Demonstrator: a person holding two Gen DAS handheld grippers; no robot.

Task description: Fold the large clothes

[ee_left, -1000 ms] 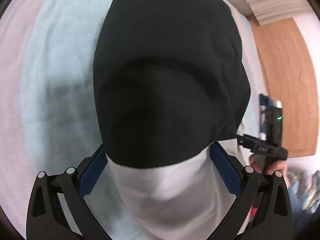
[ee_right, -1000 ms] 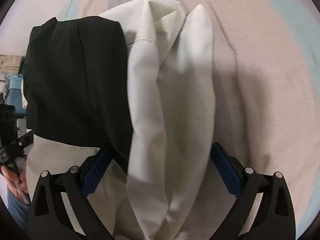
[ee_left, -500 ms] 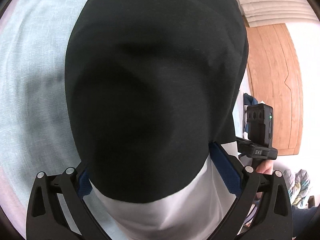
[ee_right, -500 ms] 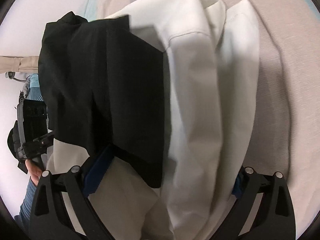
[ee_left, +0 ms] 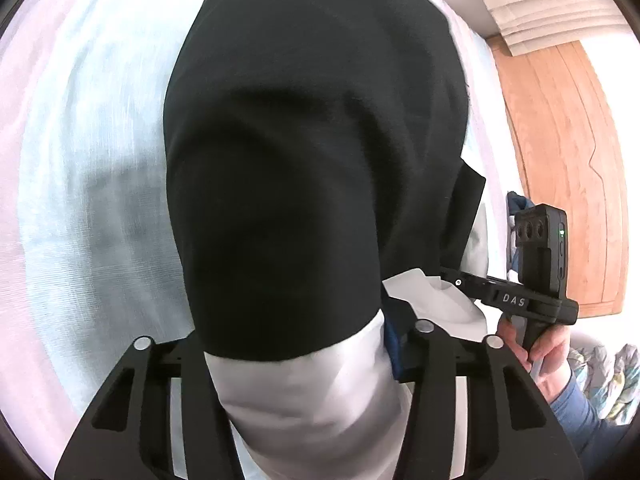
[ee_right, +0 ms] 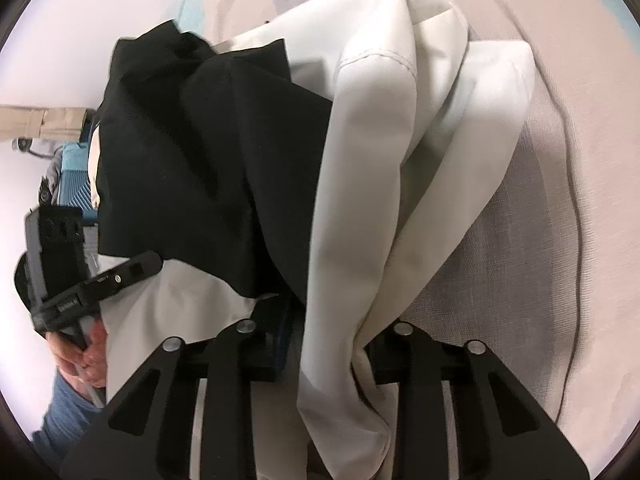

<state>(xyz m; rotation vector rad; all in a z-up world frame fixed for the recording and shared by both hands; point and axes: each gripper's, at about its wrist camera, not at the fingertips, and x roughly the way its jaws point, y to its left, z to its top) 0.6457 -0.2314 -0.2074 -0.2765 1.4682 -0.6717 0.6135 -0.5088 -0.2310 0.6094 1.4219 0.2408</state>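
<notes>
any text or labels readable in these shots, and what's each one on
"DAS" is printed in light letters on the black body of the right claw, seen from the left wrist view.
A small label on the left claw, seen from the right wrist view, is too blurred to read.
The black and white garment shows no lettering.
</notes>
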